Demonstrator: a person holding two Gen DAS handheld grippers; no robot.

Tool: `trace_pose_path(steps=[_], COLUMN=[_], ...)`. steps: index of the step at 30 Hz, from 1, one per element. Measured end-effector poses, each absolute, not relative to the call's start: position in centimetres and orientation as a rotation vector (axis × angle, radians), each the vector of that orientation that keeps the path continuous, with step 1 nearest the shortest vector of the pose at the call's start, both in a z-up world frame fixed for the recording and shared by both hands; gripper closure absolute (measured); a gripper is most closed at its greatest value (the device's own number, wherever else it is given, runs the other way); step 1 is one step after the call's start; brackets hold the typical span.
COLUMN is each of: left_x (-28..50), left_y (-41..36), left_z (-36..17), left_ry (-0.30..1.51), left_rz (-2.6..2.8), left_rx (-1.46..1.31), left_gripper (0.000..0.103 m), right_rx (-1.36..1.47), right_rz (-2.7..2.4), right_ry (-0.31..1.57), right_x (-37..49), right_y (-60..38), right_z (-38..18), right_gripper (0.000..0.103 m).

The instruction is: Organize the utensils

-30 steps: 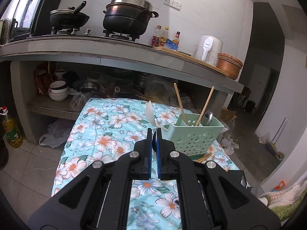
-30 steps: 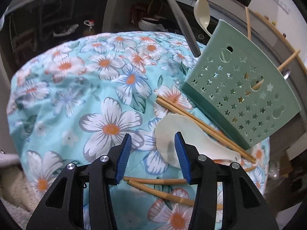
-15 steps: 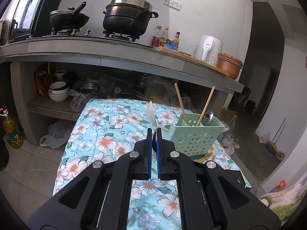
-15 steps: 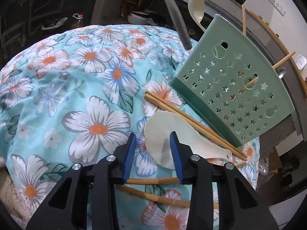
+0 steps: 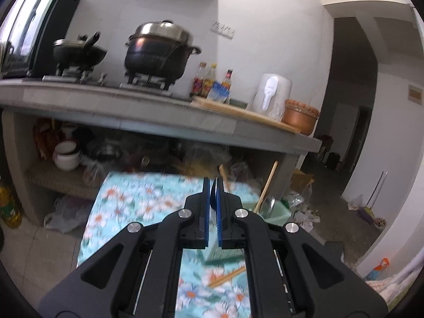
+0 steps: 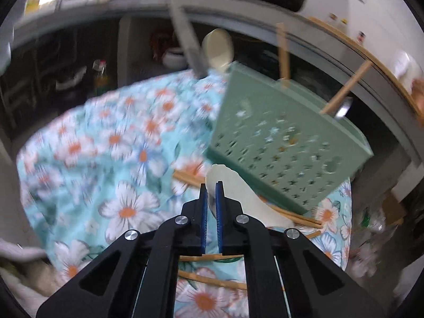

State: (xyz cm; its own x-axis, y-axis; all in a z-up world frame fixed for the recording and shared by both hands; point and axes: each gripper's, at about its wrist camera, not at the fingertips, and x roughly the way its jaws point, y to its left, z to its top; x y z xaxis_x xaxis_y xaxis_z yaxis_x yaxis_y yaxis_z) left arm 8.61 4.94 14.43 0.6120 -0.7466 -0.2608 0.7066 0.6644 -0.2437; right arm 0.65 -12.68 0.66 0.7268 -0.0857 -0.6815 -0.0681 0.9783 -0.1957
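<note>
Right gripper (image 6: 210, 198) clamped on white spoon (image 6: 238, 185); no legible writing.

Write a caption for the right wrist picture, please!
Right gripper shut on a white spoon beside the green basket on a flowery tablecloth.

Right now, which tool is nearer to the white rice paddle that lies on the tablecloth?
The right tool. It is closed on the rice paddle beside the green basket. The left tool is held higher, closed on a dark handle, away from the paddle.
</note>
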Motion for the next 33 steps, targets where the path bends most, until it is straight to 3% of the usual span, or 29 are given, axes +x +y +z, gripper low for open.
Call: trace_pose_path(steps=[10, 24, 31, 33], left_x=[10.4, 14.4, 14.8, 14.8], left_y=[0.5, -5.7, -6.8, -6.7], left_z=[16.8, 12.7, 11.5, 11.5], left_ry=[0.292, 0.376, 0.400, 0.404], left_rz=[-0.867, -0.793, -0.796, -0.797], left_rx=[-0.054, 0.109, 0.135, 0.133], left_gripper=[0.100, 0.100, 0.100, 0.100], right_rx=[0.119, 0.328, 0.349, 0.267], right_rz=[-0.043, -0.062, 0.156, 0.199], right_ry=[0.635, 0.507, 0.636, 0.746], right_x=[-2.3, -5.3, -4.5, -4.4], right_y=[-21.6, -29.4, -28.0, -26.6], right_z=[6.7, 9.3, 6.2, 4.2], right_gripper=[0.101, 0.101, 0.099, 0.090])
